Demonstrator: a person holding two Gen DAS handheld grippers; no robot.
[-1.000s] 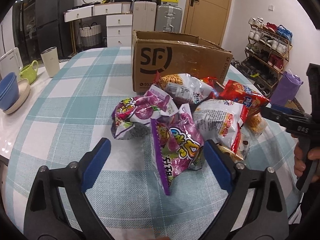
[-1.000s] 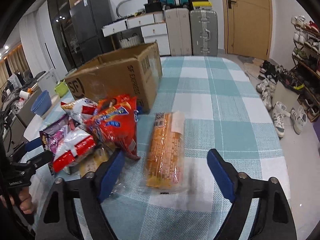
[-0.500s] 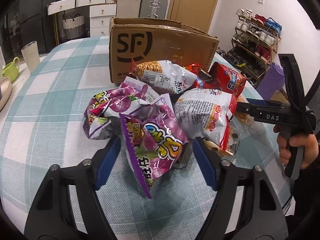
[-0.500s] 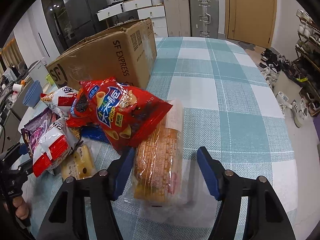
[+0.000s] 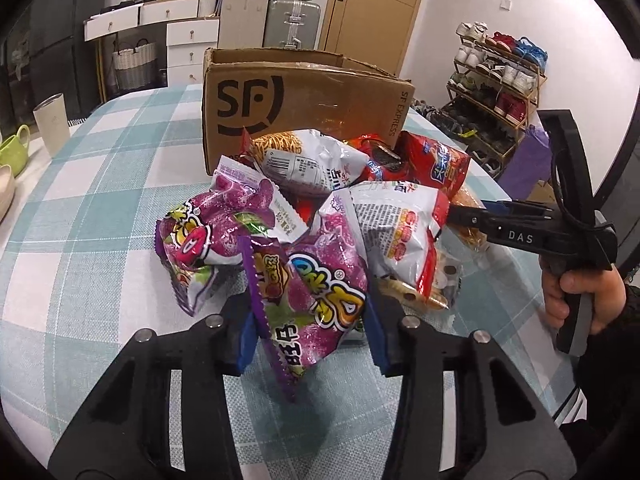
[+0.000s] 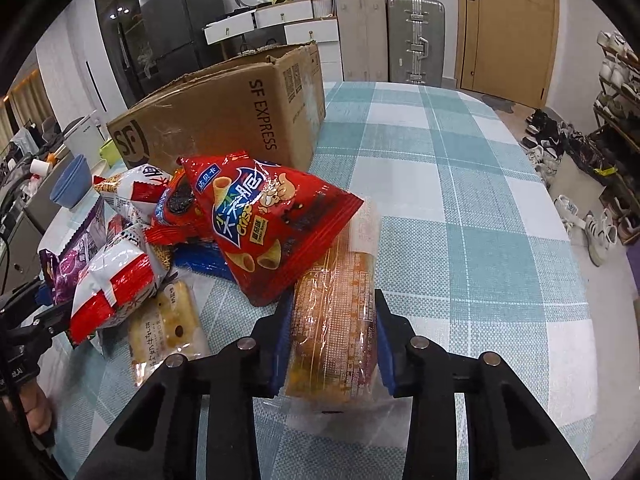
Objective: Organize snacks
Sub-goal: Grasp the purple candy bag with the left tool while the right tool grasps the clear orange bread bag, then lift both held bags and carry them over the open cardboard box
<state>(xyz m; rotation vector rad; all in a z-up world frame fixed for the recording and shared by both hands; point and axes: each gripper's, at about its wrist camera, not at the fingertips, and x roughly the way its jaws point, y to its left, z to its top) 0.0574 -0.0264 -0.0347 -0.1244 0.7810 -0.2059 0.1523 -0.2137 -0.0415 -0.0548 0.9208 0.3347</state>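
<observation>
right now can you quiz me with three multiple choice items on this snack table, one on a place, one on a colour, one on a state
1. Where does the cardboard box stand?
A. behind the snack pile
B. on the floor
C. on top of the snacks

2. What colour is the bag in the left claw?
A. green
B. purple
C. yellow

3. How is the right claw?
A. wide open over bare cloth
B. shut on a cup
C. shut on the clear-wrapped orange pack

Answers:
1 A, the box sits on the checked tablecloth past the pile.
2 B, the purple bag is pinched between the blue pads.
3 C, having just closed, both pads press the orange pack.
</observation>
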